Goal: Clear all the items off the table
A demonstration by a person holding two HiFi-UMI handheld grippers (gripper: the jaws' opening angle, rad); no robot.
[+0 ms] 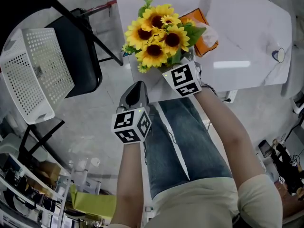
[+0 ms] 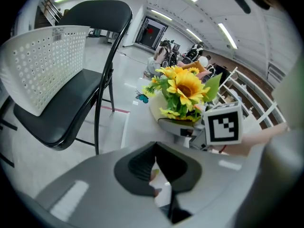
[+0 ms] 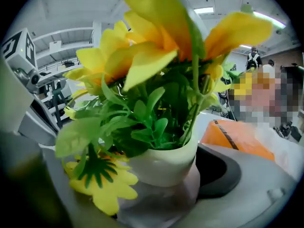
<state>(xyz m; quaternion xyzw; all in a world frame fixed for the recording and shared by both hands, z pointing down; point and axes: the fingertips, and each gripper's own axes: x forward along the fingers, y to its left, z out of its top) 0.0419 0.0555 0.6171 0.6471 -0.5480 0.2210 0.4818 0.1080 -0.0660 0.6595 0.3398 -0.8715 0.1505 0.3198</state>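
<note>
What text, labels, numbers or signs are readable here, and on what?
No words or numbers can be read in any view.
Basket sticker: too small to read.
Orange pack: a dark stripe, no legible print.
Marker cubes: black-and-white square patterns only, no letters.

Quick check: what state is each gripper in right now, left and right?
Left gripper: shut, holding nothing.
Right gripper: open, with the white sunflower pot standing between its jaws, not clamped.
</note>
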